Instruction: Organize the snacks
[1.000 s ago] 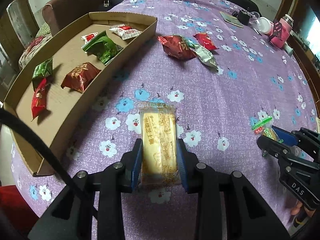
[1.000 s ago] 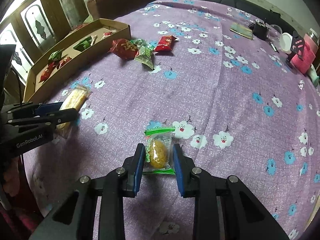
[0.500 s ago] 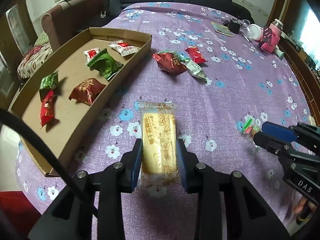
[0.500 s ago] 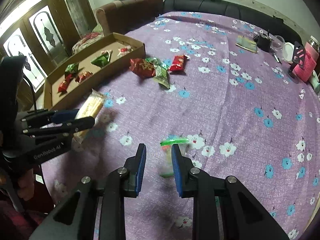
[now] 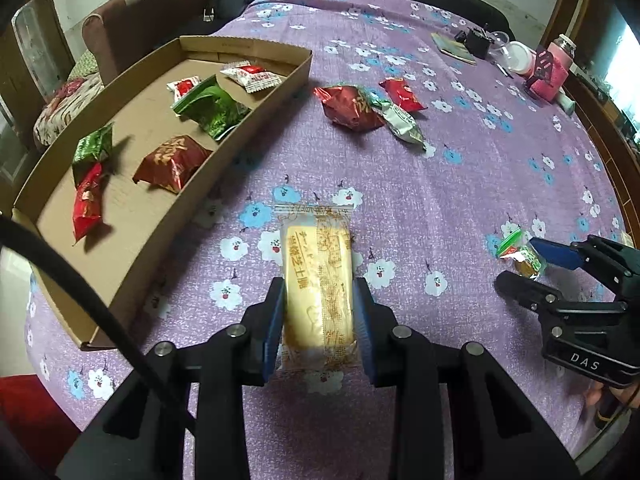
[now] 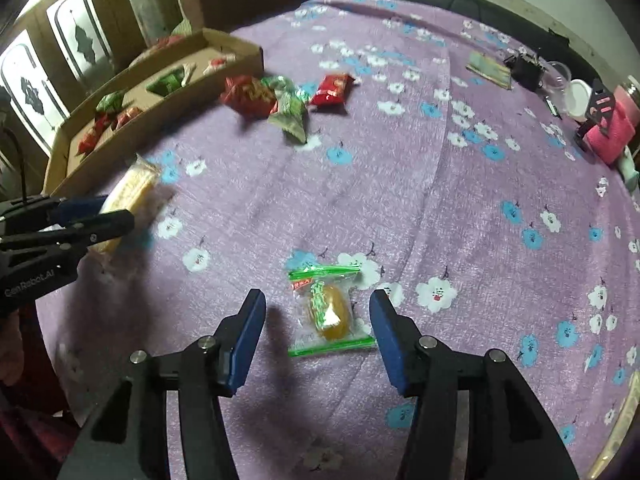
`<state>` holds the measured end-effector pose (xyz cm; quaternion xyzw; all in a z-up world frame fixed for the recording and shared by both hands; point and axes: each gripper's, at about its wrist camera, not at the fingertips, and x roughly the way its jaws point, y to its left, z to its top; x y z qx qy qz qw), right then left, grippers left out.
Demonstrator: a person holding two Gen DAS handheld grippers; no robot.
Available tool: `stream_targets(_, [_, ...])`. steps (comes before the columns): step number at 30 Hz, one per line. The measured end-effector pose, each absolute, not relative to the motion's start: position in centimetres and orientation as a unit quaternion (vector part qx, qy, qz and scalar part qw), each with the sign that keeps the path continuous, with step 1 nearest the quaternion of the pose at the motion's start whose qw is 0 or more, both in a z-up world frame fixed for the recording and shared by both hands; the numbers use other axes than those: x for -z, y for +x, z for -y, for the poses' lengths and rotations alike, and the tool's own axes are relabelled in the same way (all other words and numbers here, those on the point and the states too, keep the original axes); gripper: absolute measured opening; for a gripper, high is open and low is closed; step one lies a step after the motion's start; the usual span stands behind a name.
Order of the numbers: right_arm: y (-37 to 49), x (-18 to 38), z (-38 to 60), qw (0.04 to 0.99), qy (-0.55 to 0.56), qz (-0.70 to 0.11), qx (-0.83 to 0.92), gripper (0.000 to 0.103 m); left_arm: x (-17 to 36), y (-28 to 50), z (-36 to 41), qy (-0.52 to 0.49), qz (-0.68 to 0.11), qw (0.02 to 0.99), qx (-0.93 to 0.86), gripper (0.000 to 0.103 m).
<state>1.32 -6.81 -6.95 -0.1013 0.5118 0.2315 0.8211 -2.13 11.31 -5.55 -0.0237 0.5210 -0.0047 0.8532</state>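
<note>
1. The left gripper [image 5: 319, 320] is clamping its blue pads against both long sides of a yellow cake bar [image 5: 318, 280] in a clear wrapper, which is pointing away from the camera just above the purple flowered tablecloth [image 5: 460, 208].
2. The right gripper [image 6: 317, 320] is opening its jaws; a small clear packet with green ends [image 6: 326, 310] is lying flat on the cloth between them, touching neither pad.
3. Left of the cake bar, a long cardboard tray [image 5: 200, 200] is sitting along the table edge, holding red and green snack packs [image 5: 172, 162] spread over its floor.
4. Farther out, a loose cluster of snacks [image 5: 368, 110], red and green-white, is resting on the cloth just beside the tray's far end.
5. At the far right edge, a pink-sleeved bottle [image 5: 554, 74] and a white lid [image 5: 520, 58] are standing well apart from the snacks.
</note>
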Motion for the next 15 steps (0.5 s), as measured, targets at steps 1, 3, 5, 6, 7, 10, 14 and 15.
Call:
stream_targets(1, [1.3,7.1,6.8,0.82,-0.108,-0.512,-0.232,0.044,5.7,-2.1,-11.3,-0.023,-0.523,0.852,0.008,0.035])
stream_targets(3, [1.4,7.1,6.7,0.819,-0.121,-0.51,-0.234,0.04,6.0,-1.9,-11.4,-0.026,-0.529,0.848,0.014,0.035])
stream_targets(5, [1.5,7.1,6.8,0.818,-0.116,-0.513,-0.234,0.04,6.4,-1.6,-11.7,-0.036,-0.541,0.84,0.023,0.035])
stream_targets(6, [1.4,7.1,6.8,0.817,-0.122,-0.513,-0.233,0.04,6.5,-1.5,-12.0,-0.042,-0.544,0.837,0.026,0.035])
stream_targets(7, [1.3,7.2,6.7,0.817,-0.129,-0.512,-0.233,0.04,6.5,-1.5,-12.2,-0.049,-0.543,0.838,0.028,0.035])
stream_targets(10, [1.2,7.1,6.7,0.82,-0.126,-0.508,-0.231,0.041,6.4,-1.3,-12.7,-0.064,-0.549,0.832,0.039,0.035])
stream_targets(14, [1.2,7.2,6.8,0.824,-0.128,-0.501,-0.232,0.045,6.3,-1.2,-13.0,-0.071,-0.548,0.832,0.053,0.04])
stream_targets(15, [1.2,7.3,6.7,0.825,-0.131,-0.498,-0.233,0.045,6.3,-1.0,-12.9,-0.067,-0.548,0.832,0.054,0.04])
